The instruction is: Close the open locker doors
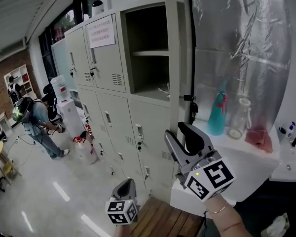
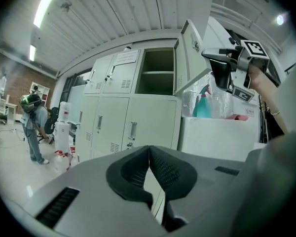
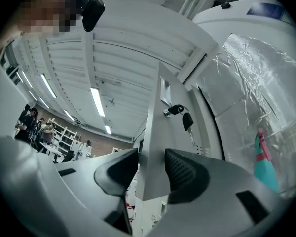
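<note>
The grey locker bank (image 1: 113, 112) has one open compartment (image 1: 148, 53) at its top right. Its door (image 1: 171, 58) is swung out and shows edge-on in the head view. My right gripper (image 1: 176, 131) reaches up to the door's lower edge. In the right gripper view the door (image 3: 160, 132) stands between the jaws of my right gripper (image 3: 152, 164), with a pad against each face. A key (image 3: 186, 118) hangs in the door's lock. My left gripper (image 1: 127, 184) stays low in front of the lower lockers, and its view shows that gripper (image 2: 149, 149) shut on nothing.
A white counter (image 1: 237, 162) to the right of the door holds a teal spray bottle (image 1: 218, 113) and a glass flask (image 1: 239, 118) before a plastic sheet (image 1: 241, 48). A person in a green helmet (image 1: 29, 117) bends by a water dispenser (image 1: 69, 107) at left. A wooden bench (image 1: 163, 218) lies below.
</note>
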Demonstrator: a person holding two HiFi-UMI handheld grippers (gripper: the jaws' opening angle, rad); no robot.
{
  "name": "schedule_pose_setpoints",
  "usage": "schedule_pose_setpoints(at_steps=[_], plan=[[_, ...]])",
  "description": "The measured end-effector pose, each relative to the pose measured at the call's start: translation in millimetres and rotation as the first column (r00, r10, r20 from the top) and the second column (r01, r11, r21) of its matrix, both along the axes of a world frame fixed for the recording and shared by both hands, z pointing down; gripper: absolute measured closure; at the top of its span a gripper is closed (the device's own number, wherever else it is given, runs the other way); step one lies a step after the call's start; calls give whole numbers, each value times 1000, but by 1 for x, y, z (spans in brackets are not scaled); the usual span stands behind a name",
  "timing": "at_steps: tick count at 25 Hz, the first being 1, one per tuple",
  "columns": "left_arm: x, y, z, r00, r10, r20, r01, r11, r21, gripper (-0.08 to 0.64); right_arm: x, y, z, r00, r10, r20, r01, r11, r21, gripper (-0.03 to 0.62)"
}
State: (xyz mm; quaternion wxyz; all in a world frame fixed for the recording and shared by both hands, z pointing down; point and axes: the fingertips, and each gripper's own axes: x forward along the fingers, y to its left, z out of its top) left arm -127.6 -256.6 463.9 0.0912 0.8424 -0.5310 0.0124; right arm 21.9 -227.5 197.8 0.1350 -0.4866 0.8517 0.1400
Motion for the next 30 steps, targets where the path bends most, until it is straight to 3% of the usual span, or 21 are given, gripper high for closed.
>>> schedule_pose_setpoints(at_steps=[11,20,30], plan=[[-52,-13,9,996,-86,-14,86,996,-27,538,-63,-42,2,997,-21,-68,24,999,33,416],[-105,-29,9,986,-164,-10,164,986,-26,538,-115,-105,15,994,-31,-101,30,999,-16,423],[-130,-49,17,980,-197,-13,197,980,-43,539,-138,-177,19,984,22,-177,-29,999,-37,426]])
